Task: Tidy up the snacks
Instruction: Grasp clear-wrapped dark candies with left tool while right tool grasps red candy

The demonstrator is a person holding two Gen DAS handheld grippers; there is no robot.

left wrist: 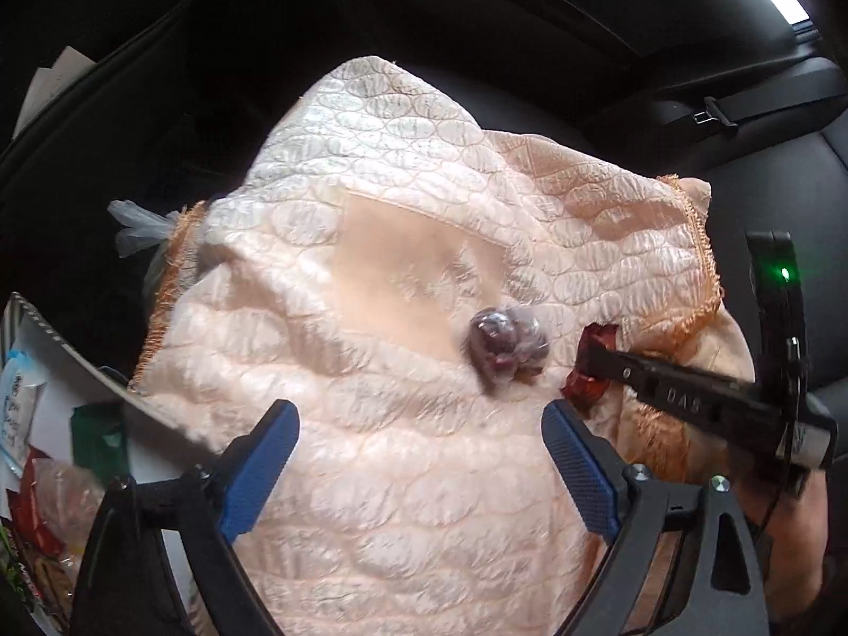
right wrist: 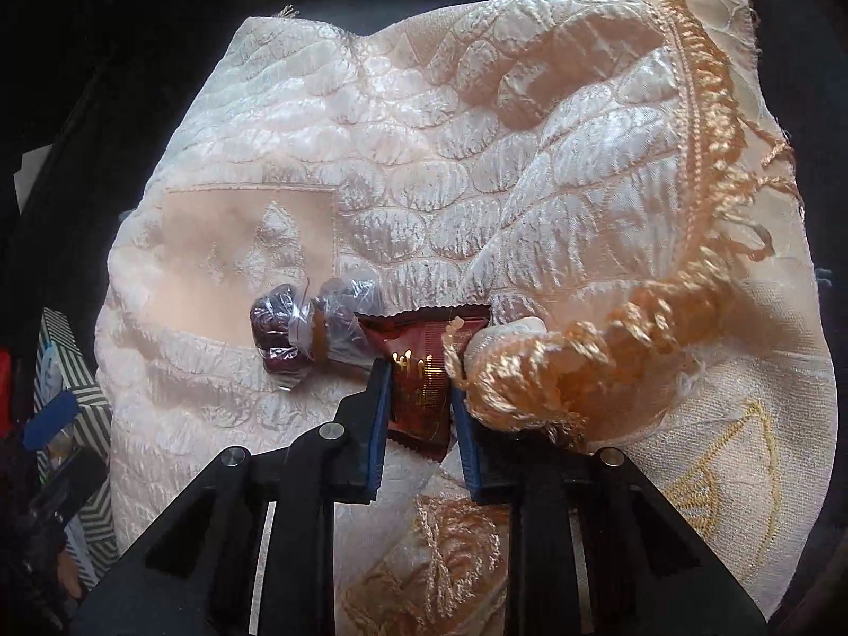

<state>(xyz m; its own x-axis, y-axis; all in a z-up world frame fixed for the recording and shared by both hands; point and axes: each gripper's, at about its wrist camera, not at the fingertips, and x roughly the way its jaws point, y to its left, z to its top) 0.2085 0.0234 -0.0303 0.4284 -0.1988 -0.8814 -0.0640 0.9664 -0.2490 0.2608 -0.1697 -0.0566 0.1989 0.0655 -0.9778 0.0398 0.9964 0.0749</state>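
A dark red snack packet with gold print (right wrist: 418, 365) sits between the blue pads of my right gripper (right wrist: 421, 371), which is shut on it over a cream quilted cloth (right wrist: 477, 169). The packet (left wrist: 588, 365) and right gripper (left wrist: 585, 352) also show in the left wrist view. A small clear bag of dark purple sweets (right wrist: 302, 328) lies on the cloth just left of the packet; it also shows in the left wrist view (left wrist: 506, 347). My left gripper (left wrist: 421, 426) is open and empty, hovering above the cloth (left wrist: 371, 212) in front of the sweets bag.
A striped box (left wrist: 47, 328) holding several snack packets (left wrist: 42, 519) stands at the left; its wall also shows in the right wrist view (right wrist: 90, 408). The cloth's fringed orange edge (right wrist: 705, 122) folds over at the right. Dark car seats (left wrist: 768, 169) surround the cloth.
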